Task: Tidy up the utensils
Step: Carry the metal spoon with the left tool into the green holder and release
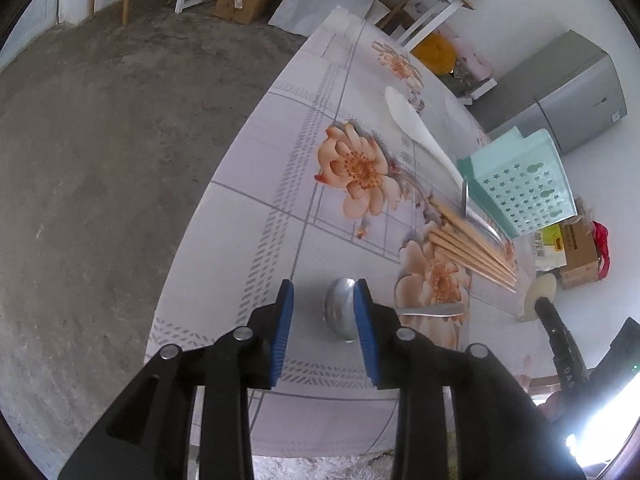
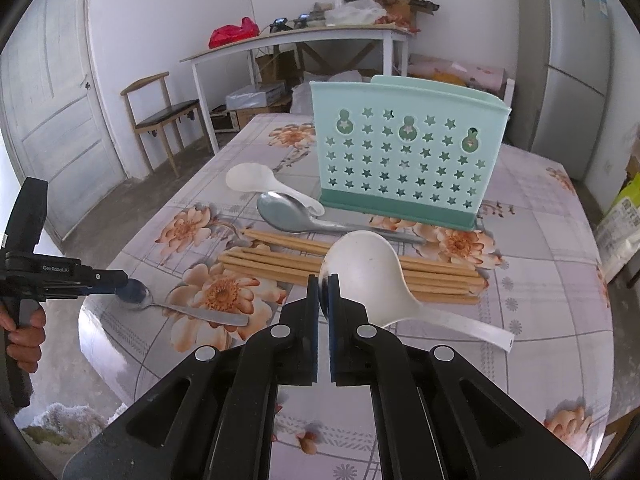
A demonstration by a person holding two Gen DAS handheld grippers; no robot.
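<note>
My right gripper point(image 2: 324, 282) clamps rim of white plastic ladle point(image 2: 362, 276), light, stiff, lifted over chopsticks point(image 2: 352, 270) | my left gripper point(image 1: 323, 308) is apart over small steel spoon point(image 1: 340, 314), slippery; better grip handle | mint utensil holder point(image 2: 404, 152) stands behind.

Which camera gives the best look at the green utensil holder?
The right wrist view: the green utensil holder stands upright, its whole star-punched face and base visible. The left wrist view catches it tilted near the frame's edge, with its base hidden.

The left gripper point(image 1: 324, 290) hangs with jaws spread wide, while the right gripper point(image 2: 324, 286) has jaws pinched.
</note>
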